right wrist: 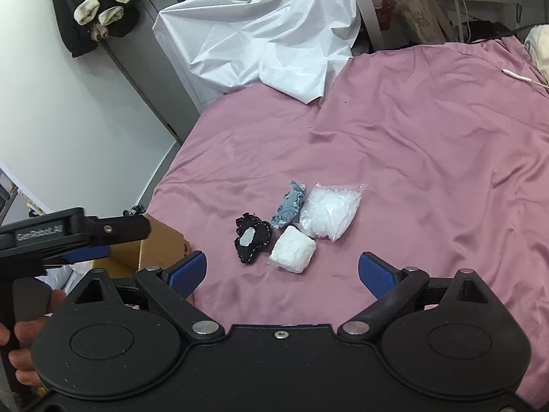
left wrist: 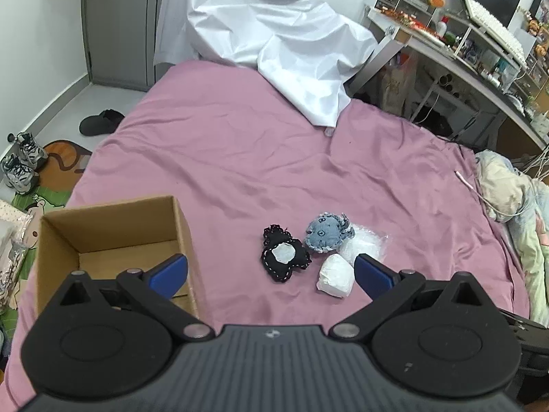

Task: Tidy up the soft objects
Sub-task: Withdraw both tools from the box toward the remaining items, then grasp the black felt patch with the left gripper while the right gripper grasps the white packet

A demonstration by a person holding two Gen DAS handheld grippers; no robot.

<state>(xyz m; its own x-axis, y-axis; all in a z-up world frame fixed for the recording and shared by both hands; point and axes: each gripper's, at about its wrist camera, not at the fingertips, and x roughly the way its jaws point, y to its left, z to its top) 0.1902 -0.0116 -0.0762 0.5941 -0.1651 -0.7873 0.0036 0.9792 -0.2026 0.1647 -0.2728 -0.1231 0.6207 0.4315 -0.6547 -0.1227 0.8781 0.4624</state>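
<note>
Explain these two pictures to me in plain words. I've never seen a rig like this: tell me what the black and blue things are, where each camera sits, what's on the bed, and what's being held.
There is no robot here. A person holds a two-finger tool in each hand, and each tool has a camera looking forward along its blue-padded fingers. One picture comes from the left gripper, the other from the right gripper. Both are open and hold nothing.

On the pink bedsheet lie four soft things close together: a black stitched plush with a white patch, a blue-grey knitted plush, a white wrapped bundle and a clear plastic bag of white filling.

An open brown cardboard box stands left of them; nothing shows inside it.
</note>
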